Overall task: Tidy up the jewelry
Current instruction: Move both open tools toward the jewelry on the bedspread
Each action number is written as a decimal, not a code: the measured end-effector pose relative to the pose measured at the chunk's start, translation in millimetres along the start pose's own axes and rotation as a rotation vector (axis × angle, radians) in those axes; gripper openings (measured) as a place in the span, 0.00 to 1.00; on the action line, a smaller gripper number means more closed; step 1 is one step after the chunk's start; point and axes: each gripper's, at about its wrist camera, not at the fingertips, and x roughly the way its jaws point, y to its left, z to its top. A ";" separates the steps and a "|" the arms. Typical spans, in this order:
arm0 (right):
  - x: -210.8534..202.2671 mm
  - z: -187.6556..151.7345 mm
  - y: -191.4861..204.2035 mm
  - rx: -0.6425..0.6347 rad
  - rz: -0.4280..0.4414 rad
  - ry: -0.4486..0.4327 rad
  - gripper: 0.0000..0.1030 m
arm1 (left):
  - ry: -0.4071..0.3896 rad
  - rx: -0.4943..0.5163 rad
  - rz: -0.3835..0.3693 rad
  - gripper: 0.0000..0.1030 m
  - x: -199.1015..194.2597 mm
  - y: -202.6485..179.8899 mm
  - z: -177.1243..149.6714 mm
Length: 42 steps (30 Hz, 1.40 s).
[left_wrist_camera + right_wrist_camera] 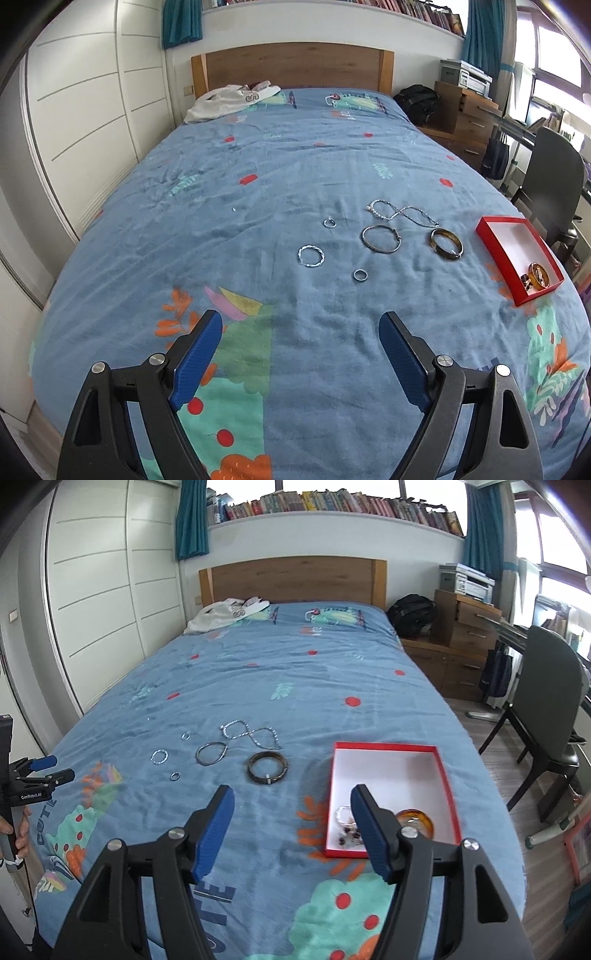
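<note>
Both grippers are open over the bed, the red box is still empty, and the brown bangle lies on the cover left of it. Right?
Not quite: the red box is not empty. The right wrist view shows an amber piece and small beads in its near end. Both grippers are open, and the brown bangle lies left of the box.

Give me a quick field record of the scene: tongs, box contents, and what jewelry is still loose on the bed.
left tongs: open, empty, over the bedspread
right tongs: open, empty, near the box
red box: on the bed, right side; holds an amber bangle and small beaded pieces
loose on bedspread: brown bangle, large hoop, twisted silver hoop, small ring, tiny ring, beaded necklace
</note>
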 end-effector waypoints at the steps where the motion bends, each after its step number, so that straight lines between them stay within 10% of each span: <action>1: 5.7 0.1 2.8 0.002 0.009 0.008 0.62 | 0.001 0.000 0.002 0.83 2.8 0.8 -0.1; 42: 187.4 -12.3 25.5 0.036 0.130 0.221 0.62 | 0.169 -0.072 -0.127 0.79 146.5 -29.7 7.9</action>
